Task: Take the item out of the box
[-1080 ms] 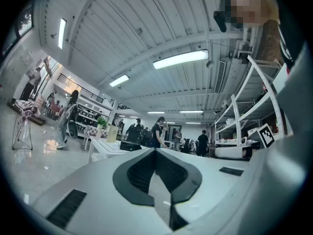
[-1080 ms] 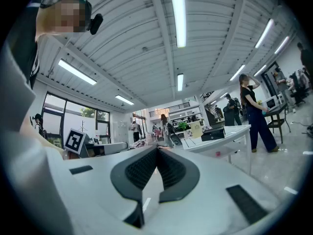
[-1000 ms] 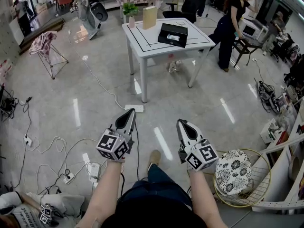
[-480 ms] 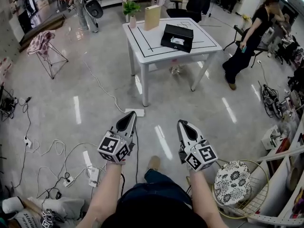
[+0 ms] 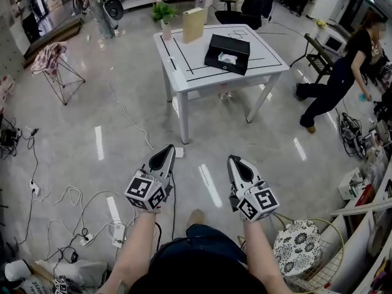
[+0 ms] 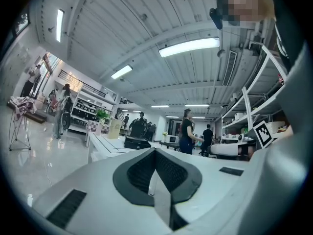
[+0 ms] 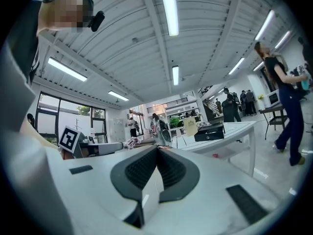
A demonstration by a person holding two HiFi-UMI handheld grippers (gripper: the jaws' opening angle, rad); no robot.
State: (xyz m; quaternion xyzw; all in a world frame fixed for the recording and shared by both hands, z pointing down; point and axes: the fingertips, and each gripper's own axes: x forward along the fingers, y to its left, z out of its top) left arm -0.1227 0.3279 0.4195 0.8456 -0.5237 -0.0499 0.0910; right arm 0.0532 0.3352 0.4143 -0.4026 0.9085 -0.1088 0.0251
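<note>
An open black box point(image 5: 227, 53) with something white inside sits on a white table point(image 5: 202, 70) well ahead of me; it shows small in the left gripper view as box point(image 6: 137, 142) and in the right gripper view as box point(image 7: 210, 131). A tan upright package point(image 5: 193, 24) stands at the table's back. My left gripper point(image 5: 166, 154) and right gripper point(image 5: 234, 162) are held low over the floor, far short of the table. Both have their jaws pressed together, nothing between them.
White cables point(image 5: 73, 195) and power strips lie on the glossy floor at left. A wire basket with a patterned cushion point(image 5: 297, 247) stands at right, beside shelving. A person point(image 5: 340, 72) walks right of the table. A folding rack point(image 5: 52, 60) stands far left.
The table with the box has drawn nearer and lower in the head view as I walk toward it. The person at right has moved further right. Both grippers keep the same pose.
</note>
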